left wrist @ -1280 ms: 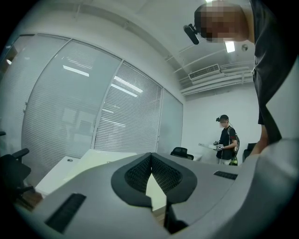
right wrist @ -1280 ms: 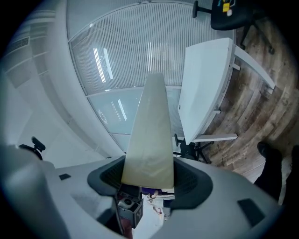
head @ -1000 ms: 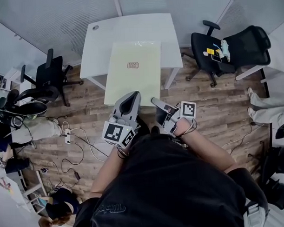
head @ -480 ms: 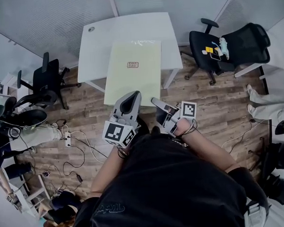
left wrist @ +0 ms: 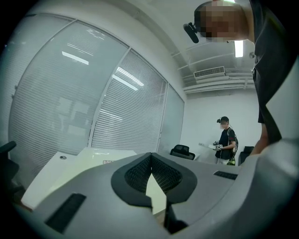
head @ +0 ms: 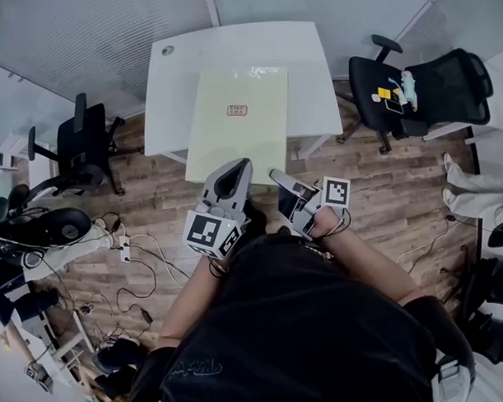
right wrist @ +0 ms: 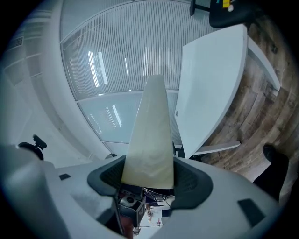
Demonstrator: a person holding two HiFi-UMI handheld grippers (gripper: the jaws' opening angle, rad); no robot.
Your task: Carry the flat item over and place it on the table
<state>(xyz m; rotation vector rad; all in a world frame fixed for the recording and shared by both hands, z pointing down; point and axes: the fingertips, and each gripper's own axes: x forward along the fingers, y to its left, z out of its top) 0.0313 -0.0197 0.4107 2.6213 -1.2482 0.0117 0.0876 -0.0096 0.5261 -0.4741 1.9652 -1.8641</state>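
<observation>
Both clamp board (head: 237,131): left tongs (head: 234,166), right tongs (head: 274,175).

I see the flat sheet (head: 236,122) as a pale, yellowish-cream rectangle, smooth and unfolded, with a small reddish label (head: 237,111) near its middle. It lies level, long side running away from me. Its far part is over the white worktop (head: 230,48), and its near part juts past the worktop's front edge above the wood floor. I can't tell whether it touches the worktop. The near edge is pinched by my left tool (head: 236,167) and my right tool (head: 275,175), side by side.
</observation>
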